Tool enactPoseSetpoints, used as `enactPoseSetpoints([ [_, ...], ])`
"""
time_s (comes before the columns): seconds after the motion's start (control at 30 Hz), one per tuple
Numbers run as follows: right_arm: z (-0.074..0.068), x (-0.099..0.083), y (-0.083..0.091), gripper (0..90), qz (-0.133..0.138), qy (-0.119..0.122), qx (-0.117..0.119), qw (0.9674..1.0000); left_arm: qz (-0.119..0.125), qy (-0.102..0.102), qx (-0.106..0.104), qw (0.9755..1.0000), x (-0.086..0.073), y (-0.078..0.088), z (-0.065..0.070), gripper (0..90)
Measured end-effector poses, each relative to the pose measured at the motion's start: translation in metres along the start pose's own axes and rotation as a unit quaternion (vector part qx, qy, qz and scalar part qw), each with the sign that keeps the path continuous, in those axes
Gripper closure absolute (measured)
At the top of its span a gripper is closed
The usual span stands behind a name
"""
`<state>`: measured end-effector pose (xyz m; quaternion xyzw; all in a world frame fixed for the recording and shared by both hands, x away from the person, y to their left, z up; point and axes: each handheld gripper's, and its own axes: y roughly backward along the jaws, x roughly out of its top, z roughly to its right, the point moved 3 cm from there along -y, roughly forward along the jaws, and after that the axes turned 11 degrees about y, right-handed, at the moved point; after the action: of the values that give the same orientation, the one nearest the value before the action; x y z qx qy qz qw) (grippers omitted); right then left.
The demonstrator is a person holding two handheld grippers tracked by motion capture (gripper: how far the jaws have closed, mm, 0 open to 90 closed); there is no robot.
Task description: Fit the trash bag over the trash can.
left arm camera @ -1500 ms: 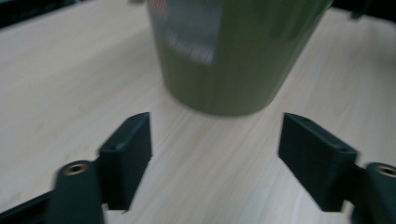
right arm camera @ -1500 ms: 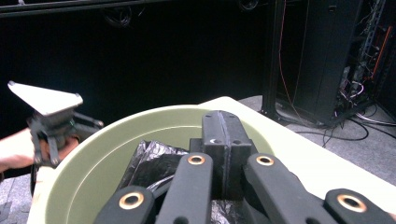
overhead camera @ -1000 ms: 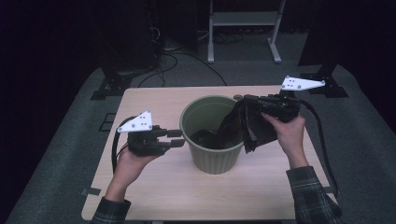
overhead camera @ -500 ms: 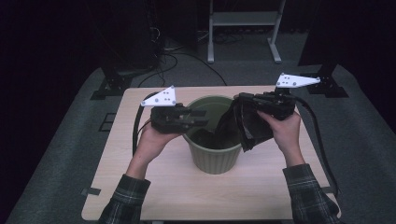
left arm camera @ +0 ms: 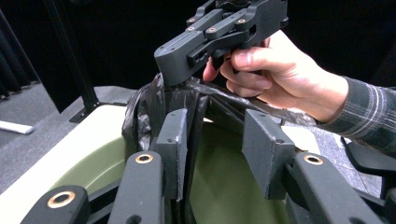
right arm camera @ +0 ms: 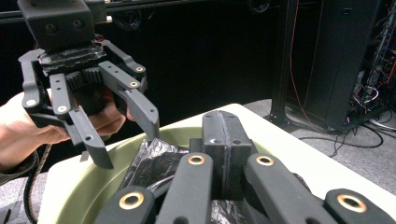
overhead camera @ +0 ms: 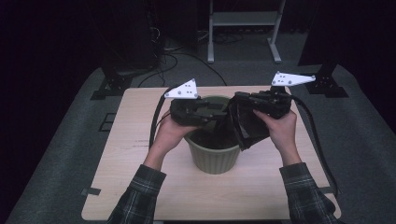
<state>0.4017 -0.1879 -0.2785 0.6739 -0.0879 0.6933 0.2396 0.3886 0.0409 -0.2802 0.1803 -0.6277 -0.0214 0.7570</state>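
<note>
- Right gripper (overhead camera: 238,112): jaws pinched tight on crumpled black plastic bin liner (overhead camera: 247,128) above round olive-green plastic bin (overhead camera: 212,158).
- Left gripper (overhead camera: 219,111): jaws partly apart, just been opening, liner fold between them, unpressed.

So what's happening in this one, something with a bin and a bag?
A person at a wooden table is fitting a black bin bag into a green waste bin. The right gripper is shut on a bunched edge of the bag, held above the bin's rim. The left gripper hovers over the bin mouth with its jaws apart, having just been opening, and a fold of the bag hangs between them unpinched. The bag is not yet spread over the rim.
</note>
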Motion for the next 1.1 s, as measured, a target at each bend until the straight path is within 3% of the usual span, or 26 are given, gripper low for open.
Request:
enactPoseSetpoints([
  [0.2,0.000,0.001,0.000,90.0,0.002,-0.002,0.002,1.0000,-0.016,-0.009,0.005,0.9998,0.001,-0.012,-0.004,63.6],
  [0.37,-0.001,0.001,-0.001,90.0,0.000,-0.001,0.001,1.0000,-0.032,-0.017,0.007,0.9993,0.001,-0.018,-0.006,86.9],
  [0.43,0.000,0.001,0.000,90.0,-0.002,0.000,0.000,1.0000,-0.034,-0.015,0.007,0.9993,-0.001,-0.016,-0.007,89.6],
  [0.73,0.005,0.000,0.011,90.0,-0.017,0.009,-0.022,0.9996,-0.010,0.007,0.021,0.9997,-0.010,0.024,-0.018,89.6],
  [1.1,0.014,-0.021,0.023,90.0,-0.022,-0.011,-0.036,0.9990,0.015,0.031,0.055,0.9979,-0.023,0.070,-0.031,89.6],
])
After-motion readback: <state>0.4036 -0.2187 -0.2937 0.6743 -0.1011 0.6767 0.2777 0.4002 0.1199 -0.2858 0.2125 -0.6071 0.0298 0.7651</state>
